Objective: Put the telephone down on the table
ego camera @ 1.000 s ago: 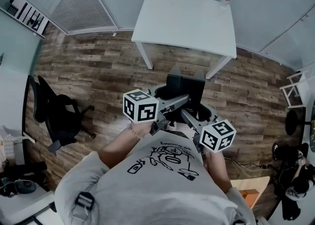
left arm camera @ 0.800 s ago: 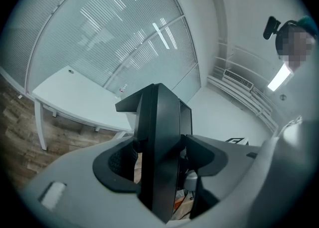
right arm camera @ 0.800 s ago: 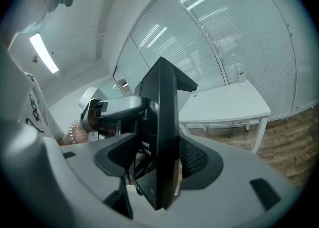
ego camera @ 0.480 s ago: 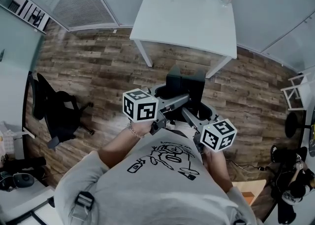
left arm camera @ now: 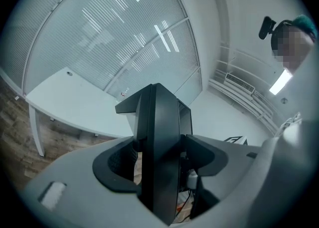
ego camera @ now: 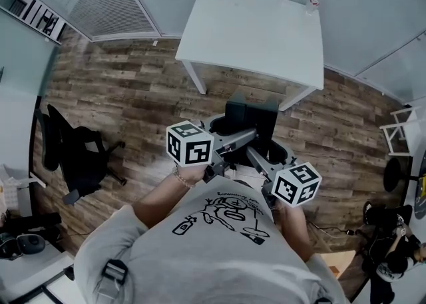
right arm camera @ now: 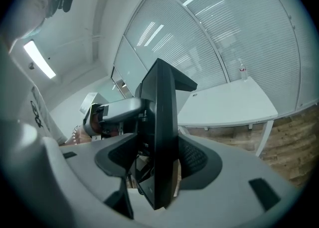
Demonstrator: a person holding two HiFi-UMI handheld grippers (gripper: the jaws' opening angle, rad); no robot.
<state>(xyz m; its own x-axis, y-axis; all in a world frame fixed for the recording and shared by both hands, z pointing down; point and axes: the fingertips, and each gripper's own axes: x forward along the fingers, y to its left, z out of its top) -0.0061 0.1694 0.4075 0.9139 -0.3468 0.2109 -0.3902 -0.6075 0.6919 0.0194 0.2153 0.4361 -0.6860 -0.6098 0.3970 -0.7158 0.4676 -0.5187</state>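
A black, angular plastic telephone (ego camera: pixel 251 118) is held off the ground between the two grippers, in front of the person's chest and over the brown wood-plank floor (ego camera: pixel 133 96). It is short of the white rectangular table (ego camera: pixel 253 30) and is not touching it.

The left gripper (ego camera: pixel 233 133) is clamped on the telephone (left arm camera: pixel 159 137). In the left gripper view the dark slab stands upright between the grey jaws, with the pads (left arm camera: pixel 202 154) set against its sides. The jaws of the right gripper (ego camera: pixel 263 153) are closing, and the same telephone (right arm camera: pixel 162 122) is wedged between them, its edge turned toward the camera. The textured pad (right arm camera: pixel 192 157) is pressed to its right face. The left gripper (right arm camera: pixel 119 110) is also seen in that view, reaching the telephone from the far side.

A cube with black-and-white square markers (ego camera: pixel 191 143) is carried on each gripper. No letters can be made out on the markers.

A black line drawing is printed on the person's grey T-shirt (ego camera: pixel 219 229). A short line of writing sits above the drawing but is too small to be read.

A clear plastic bottle with a red label (ego camera: pixel 313 0) stands at the far corner of the table. The print on the label is too small to be read. A black office chair (ego camera: pixel 73 156) stands on the floor to the left.
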